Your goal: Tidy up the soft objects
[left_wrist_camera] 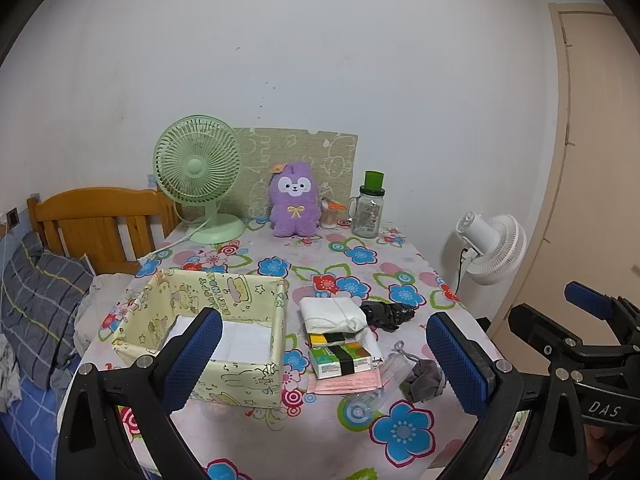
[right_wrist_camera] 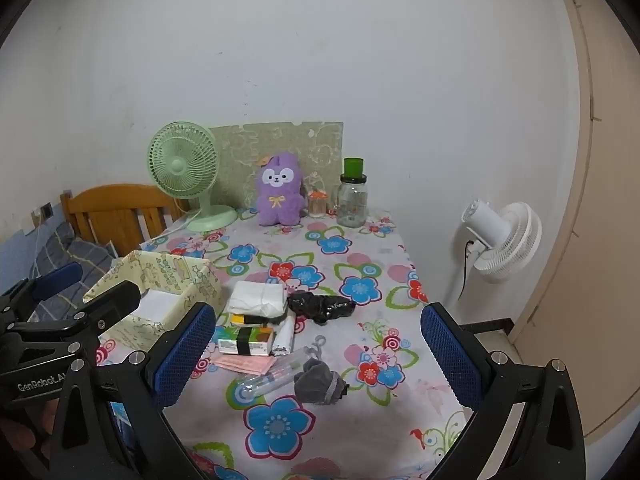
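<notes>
Left hand-held gripper and right hand-held gripper both spread wide, grasping nothing, held above the near edge of the floral-clothed desk; yellow cartoon-print box taken as landmark, standing on the desk's left part with white sheets inside. Just right of the box: white folded cloth atop a green-and-orange carton; black crumpled bag further right; grey soft pouch and clear tube nearer than the box; purple plush well behind it, beside the green fan and glass jar.
</notes>
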